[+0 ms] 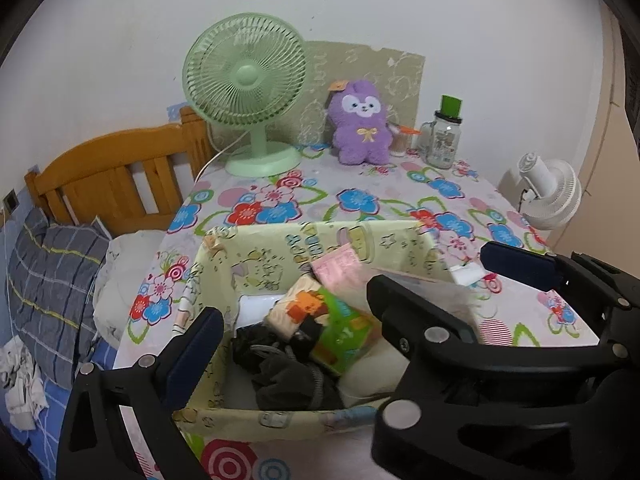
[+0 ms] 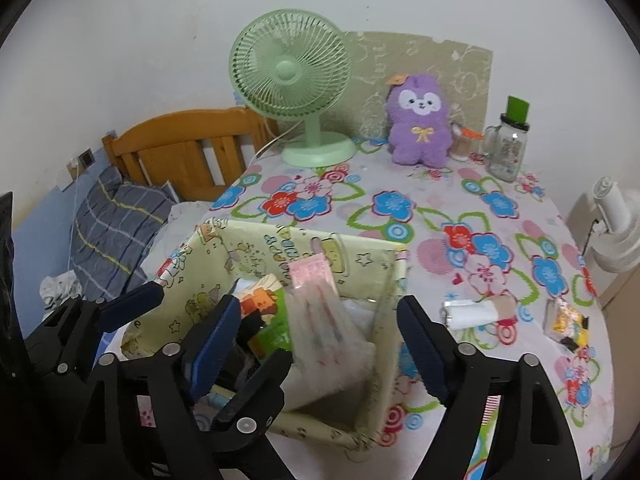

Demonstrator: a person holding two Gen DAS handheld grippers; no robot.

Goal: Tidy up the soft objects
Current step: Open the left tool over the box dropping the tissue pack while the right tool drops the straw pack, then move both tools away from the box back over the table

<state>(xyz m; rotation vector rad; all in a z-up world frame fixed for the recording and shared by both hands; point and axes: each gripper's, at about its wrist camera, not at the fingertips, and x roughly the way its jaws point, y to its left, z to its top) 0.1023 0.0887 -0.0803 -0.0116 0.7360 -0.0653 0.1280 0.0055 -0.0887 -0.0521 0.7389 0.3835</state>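
Note:
A pale yellow fabric basket (image 1: 280, 252) (image 2: 360, 264) stands on the flowered table. It holds dark cloth (image 1: 288, 376), a green and orange pack (image 1: 340, 328) (image 2: 268, 312) and a pink and white packet (image 2: 320, 320). My left gripper (image 1: 352, 300) is open above the basket, and it also shows in the right wrist view (image 2: 216, 344). My right gripper (image 2: 320, 344) is open and empty over the basket's near right side. A purple plush toy (image 1: 362, 124) (image 2: 418, 120) sits upright at the table's back.
A green desk fan (image 1: 248, 92) (image 2: 296, 84) and a glass jar (image 1: 442, 136) (image 2: 506, 148) stand at the back. A white tube (image 2: 476, 312) and a yellow packet (image 2: 566, 322) lie right of the basket. A bed (image 1: 60, 272) is to the left, a white fan (image 1: 548, 192) to the right.

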